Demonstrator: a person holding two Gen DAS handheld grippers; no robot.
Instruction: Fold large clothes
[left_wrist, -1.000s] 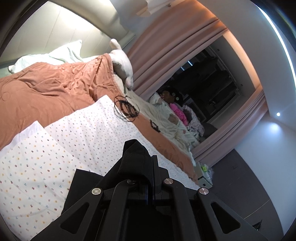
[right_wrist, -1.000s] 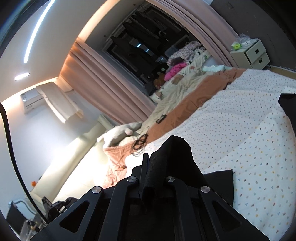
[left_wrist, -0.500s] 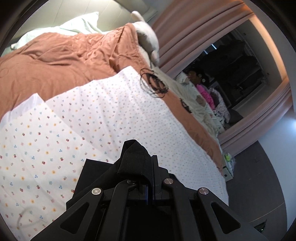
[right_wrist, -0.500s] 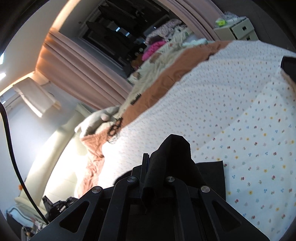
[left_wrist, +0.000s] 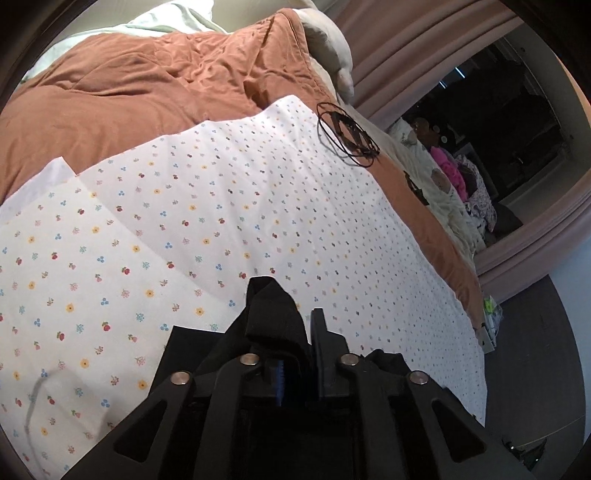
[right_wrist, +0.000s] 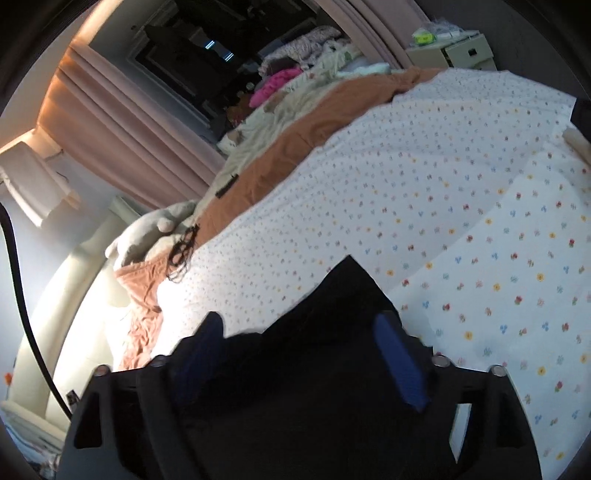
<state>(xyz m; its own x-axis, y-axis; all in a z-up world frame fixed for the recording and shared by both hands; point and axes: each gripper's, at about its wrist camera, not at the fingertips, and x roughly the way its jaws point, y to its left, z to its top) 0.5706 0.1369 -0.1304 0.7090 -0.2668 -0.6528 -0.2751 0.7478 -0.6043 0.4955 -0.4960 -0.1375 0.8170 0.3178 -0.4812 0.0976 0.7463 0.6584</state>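
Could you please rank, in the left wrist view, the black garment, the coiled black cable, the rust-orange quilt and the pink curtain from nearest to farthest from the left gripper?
1. Black garment: pinched in the left gripper.
2. Coiled black cable: ahead, on the right, at the edge of the floral sheet.
3. Rust-orange quilt: its bulk lies beyond the sheet, upper left.
4. Pink curtain: behind the bed, upper right.

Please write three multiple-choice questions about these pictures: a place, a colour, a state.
1. The cable coil lies: A on the floor; B at the flowered sheet's far edge; C on a chair.
2. The garment is: A black; B red; C white.
3. The right gripper's jaws stand: A shut on a pillow; B out of view; C apart.

B: the coil rests at the sheet's edge.
A: the cloth looks black in both views.
C: the blue pads sit wide apart.
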